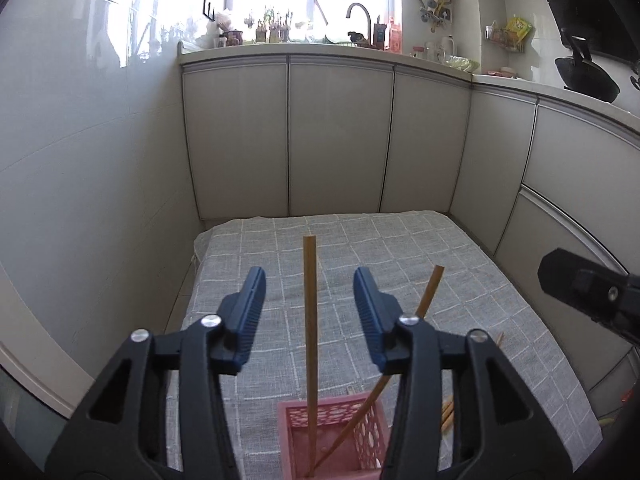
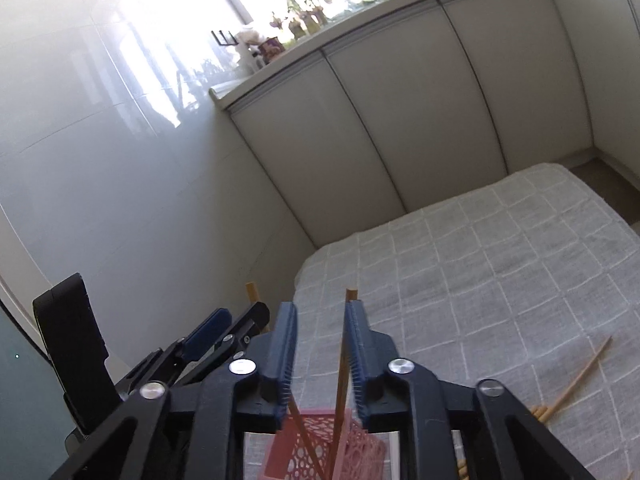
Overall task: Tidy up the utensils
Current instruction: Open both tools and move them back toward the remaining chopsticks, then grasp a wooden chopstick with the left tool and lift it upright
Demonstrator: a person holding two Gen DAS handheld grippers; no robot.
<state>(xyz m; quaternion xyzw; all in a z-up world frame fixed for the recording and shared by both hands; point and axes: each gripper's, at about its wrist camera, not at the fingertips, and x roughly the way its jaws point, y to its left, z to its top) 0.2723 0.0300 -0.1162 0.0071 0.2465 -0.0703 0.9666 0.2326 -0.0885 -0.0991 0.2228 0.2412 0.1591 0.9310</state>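
Pink basket (image 1: 334, 440): lower part cut off by the bottom edge in both views.
Loose chopsticks (image 1: 447, 414): mostly hidden behind the left hand-held gripper (image 1: 310, 296).
Windowsill clutter (image 1: 272, 28): too small and overexposed to identify.
Right hand-held gripper (image 2: 321, 320): its far finger covers part of a standing chopstick (image 2: 347, 344).

No readable text, labels, brands or numbers in either view. Yellow packet (image 1: 517, 27) in the rack at the far right end of the worktop has print, too small and blurred to read. Bottles and boxes (image 1: 387, 36) by the tap: print illegible too.
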